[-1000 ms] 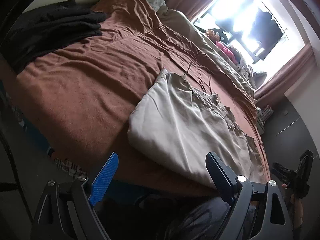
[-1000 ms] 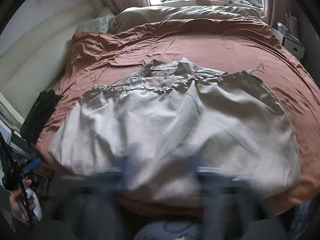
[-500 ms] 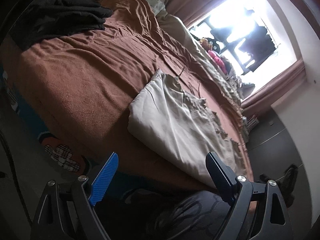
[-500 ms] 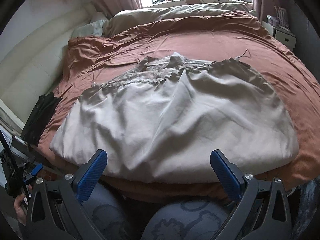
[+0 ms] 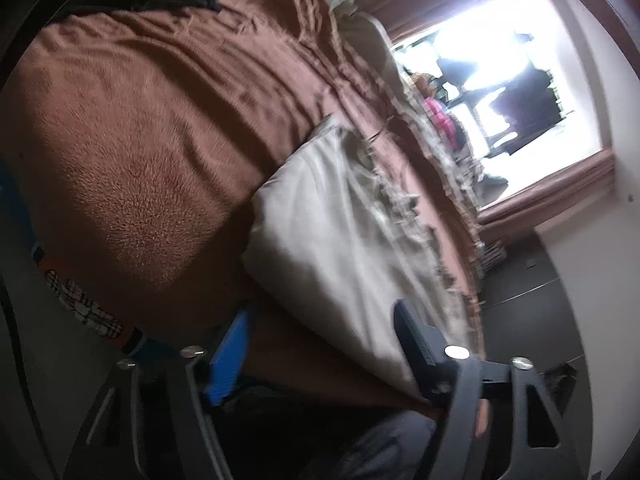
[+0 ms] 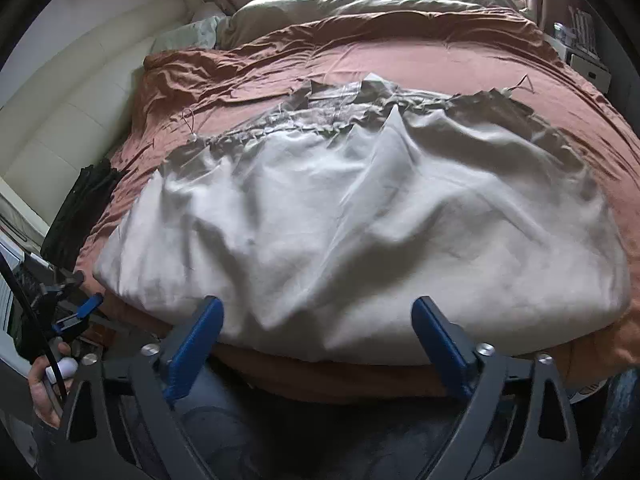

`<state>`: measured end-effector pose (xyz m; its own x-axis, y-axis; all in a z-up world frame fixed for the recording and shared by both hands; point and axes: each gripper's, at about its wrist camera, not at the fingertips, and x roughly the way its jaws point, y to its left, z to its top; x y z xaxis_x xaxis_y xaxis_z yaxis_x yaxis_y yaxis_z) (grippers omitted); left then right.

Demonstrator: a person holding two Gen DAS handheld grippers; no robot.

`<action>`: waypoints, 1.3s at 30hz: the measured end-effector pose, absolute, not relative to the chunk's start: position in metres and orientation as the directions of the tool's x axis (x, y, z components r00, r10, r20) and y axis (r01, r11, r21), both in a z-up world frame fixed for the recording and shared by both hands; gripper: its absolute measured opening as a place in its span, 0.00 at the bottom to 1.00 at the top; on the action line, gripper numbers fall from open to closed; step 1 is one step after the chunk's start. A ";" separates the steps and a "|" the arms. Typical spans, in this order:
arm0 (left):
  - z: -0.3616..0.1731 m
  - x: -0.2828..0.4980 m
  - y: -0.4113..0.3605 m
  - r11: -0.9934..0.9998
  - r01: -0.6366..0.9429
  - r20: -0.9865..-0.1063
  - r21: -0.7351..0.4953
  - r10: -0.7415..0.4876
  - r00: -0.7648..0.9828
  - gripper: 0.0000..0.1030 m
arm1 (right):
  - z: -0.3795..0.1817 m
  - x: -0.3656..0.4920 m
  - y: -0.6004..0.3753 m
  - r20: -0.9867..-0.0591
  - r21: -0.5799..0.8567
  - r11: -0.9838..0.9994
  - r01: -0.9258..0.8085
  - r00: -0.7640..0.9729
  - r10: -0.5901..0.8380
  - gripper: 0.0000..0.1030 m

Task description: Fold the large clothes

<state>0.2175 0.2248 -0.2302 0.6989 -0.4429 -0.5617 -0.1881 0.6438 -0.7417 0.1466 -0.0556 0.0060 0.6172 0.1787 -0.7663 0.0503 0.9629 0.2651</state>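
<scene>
Pale beige, thin woven garment with a gathered, frilled far edge (image 6: 360,216), lying spread across the near half of a bed covered in a rust-brown blanket (image 6: 420,60), its rounded near hem along the bed's front edge. Right tongs (image 6: 316,320), blue-padded, hover just over that hem; the jaws are closing, with cloth beneath them but no pad pressing on it yet. Left tongs (image 5: 320,340), seen blurred in the left wrist view, stand at the garment's left end near the bed edge, jaws likewise closing and gripping nothing. Likely faults from here: the tongs may pinch the blanket together with the hem, since the two lie in contact; or catch only the top layer of the doubled cloth, so the fold drags unevenly; raised creases mid-garment may be folded in. Surroundings: a dark folded pile of clothing (image 6: 80,216) at the left corner of the bed, an olive duvet (image 6: 360,4) beyond, a bright window (image 5: 500,72) with pink curtains, a thin drawstring loop (image 6: 188,120) on the blanket. Nothing lies between tongs and hem.
</scene>
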 end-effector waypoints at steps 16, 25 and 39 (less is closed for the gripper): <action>-0.251 0.249 0.222 0.609 -0.257 -0.576 -0.751 -0.413 0.705 0.29 | -0.008 0.177 -0.034 -0.809 0.188 0.981 0.042 0.574 0.130 0.46; -0.253 0.236 0.226 0.609 -0.254 -0.571 -0.751 -0.406 0.714 0.20 | -0.039 0.233 -0.038 -0.844 0.164 0.984 0.070 0.526 0.104 0.34; -0.258 0.233 0.226 0.551 -0.300 -0.570 -0.779 -0.421 0.705 0.21 | -0.055 0.352 -0.035 -0.870 0.109 0.992 0.070 0.489 0.062 0.18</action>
<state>0.2334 0.2261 -0.2582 0.7053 -0.4215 -0.5700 -0.2997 0.5514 -0.7785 0.3518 -0.0351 -0.0546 0.4893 0.0616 -0.8699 0.0695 0.9916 0.1093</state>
